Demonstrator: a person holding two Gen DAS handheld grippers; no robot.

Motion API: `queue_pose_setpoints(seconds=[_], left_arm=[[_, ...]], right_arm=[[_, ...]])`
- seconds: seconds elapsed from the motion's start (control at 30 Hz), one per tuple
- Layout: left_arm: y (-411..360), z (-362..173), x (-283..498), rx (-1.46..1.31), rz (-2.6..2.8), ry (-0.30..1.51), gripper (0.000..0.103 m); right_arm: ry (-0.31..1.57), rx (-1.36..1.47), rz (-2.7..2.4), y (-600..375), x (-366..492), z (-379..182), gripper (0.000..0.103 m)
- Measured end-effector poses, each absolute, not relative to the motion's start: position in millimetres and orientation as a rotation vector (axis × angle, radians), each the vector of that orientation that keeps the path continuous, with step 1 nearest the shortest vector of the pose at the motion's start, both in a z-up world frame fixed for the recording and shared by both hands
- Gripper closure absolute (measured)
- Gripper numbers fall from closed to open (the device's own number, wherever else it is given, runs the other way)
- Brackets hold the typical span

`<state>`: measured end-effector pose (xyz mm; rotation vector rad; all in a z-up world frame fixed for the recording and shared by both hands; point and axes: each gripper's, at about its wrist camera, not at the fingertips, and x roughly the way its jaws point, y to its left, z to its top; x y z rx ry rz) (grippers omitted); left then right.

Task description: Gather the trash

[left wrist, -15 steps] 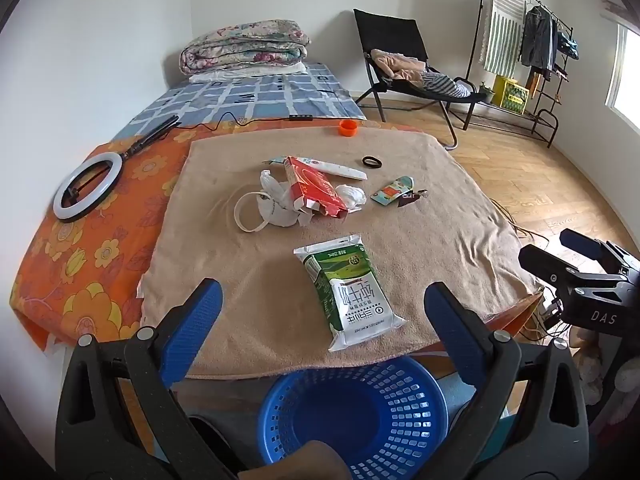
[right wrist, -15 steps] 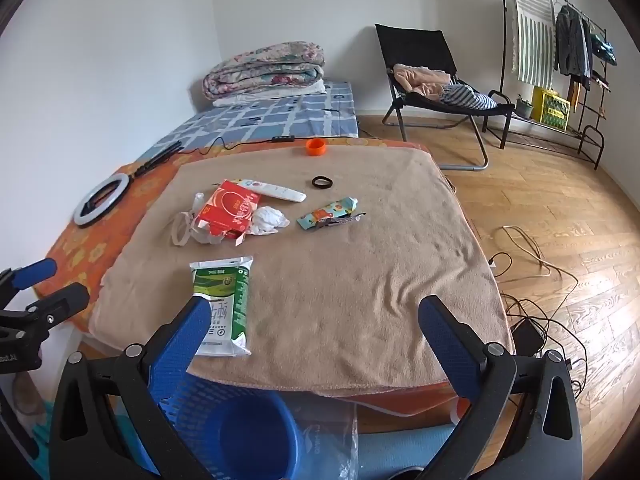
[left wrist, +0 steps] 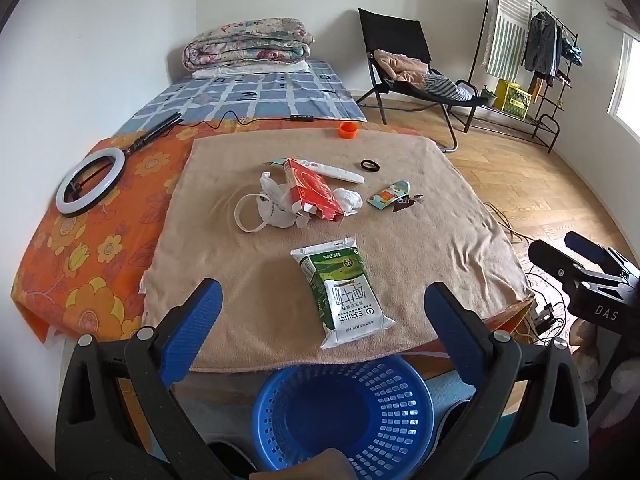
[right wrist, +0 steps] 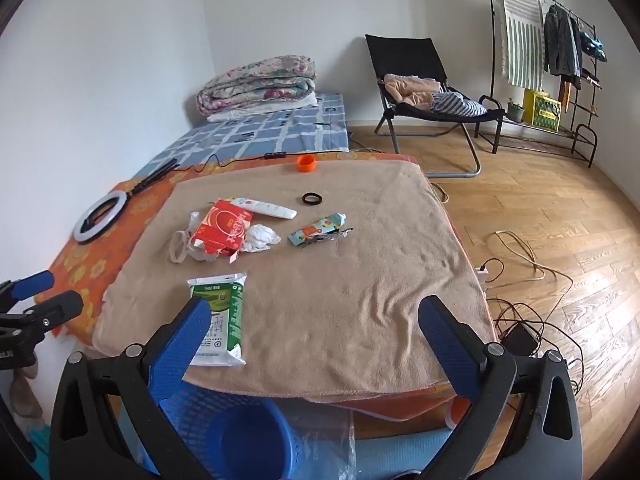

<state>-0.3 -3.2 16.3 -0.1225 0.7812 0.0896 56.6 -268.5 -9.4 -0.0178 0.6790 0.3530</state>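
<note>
Nothing has really shifted since half a second ago: left tongs (left wrist: 322,320) and right tongs (right wrist: 316,334) hang wide open, empty. Ahead lies the milk pouch (left wrist: 340,286); below waits the empty blue basket (left wrist: 344,412). Collecting hasn't begun.

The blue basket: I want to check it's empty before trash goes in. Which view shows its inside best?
The left wrist view: the blue basket sits centred between the open jaws, its bare floor and most of its rim visible. The right wrist view shows only part of it, low and cut off by a gripper finger.
</note>
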Motion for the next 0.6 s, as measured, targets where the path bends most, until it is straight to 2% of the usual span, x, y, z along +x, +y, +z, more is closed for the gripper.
queue_pose_setpoints(seconds=[0.6], left_arm=[[17, -38, 34, -0.152, 0.060, 0.815, 0.001]], right_arm=[[0.743, -0.015, 0.394, -248, 92, -58, 0.001]])
